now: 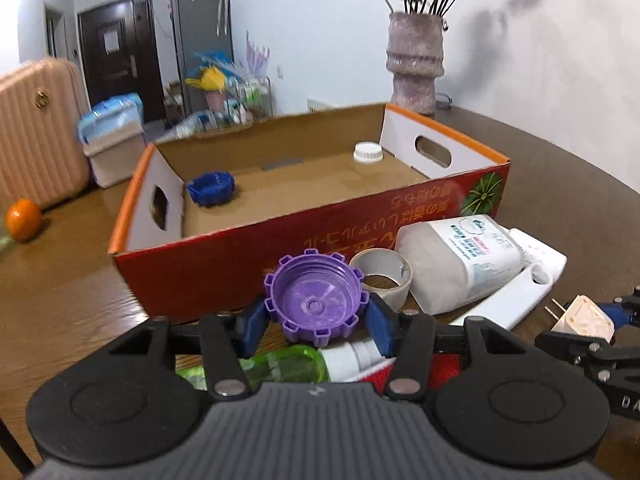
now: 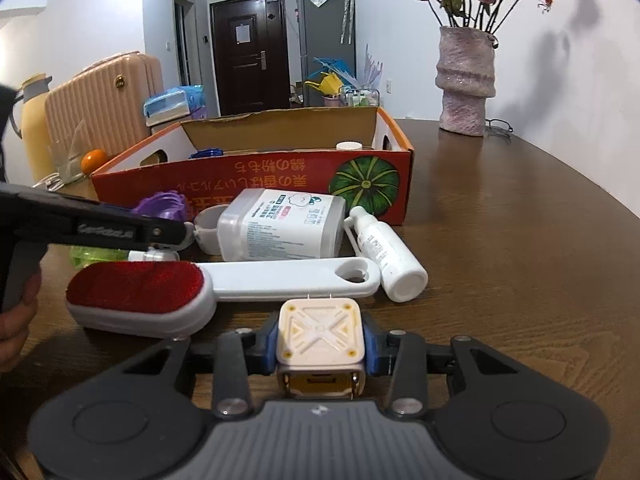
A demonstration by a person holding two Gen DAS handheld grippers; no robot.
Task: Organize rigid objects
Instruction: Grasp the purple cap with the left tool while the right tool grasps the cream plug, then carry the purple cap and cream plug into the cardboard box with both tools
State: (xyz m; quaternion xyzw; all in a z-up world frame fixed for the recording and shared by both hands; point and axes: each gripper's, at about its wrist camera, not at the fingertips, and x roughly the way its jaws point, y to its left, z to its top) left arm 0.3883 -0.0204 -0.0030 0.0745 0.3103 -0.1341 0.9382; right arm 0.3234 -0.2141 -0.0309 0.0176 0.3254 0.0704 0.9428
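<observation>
Purple toothed plastic cap [image 1: 316, 298] clamped between the blue pads of the left hand-held gripper [image 1: 316, 320], open side facing the camera, held above the near clutter just in front of the red cardboard box [image 1: 200, 272]. Probably light, stiff and a little slick; ridged rim gives the pads purchase, so gripping across the rim, as now, looks sound. Cream square plug adapter [image 2: 322, 330] pinched in the right hand-held gripper [image 2: 322, 344], prongs pointing away, close above the brown wooden surface [image 2: 520, 280]. Likely hard and light, flat sides best for holding.

Left hand-held gripper level, aimed far toward the box; right one lower and nearer, to the right. Beyond the adapter: red-faced white lint brush [image 2: 160, 292], white labelled jar on its side [image 2: 280, 226], small white spray bottle [image 2: 384, 256], grey tape roll [image 1: 382, 276], green bottle [image 1: 288, 364]. Inside the box already: blue cap [image 1: 211, 188] far left, white cap [image 1: 368, 152] far right. Pink vase [image 2: 466, 80] at far right.
</observation>
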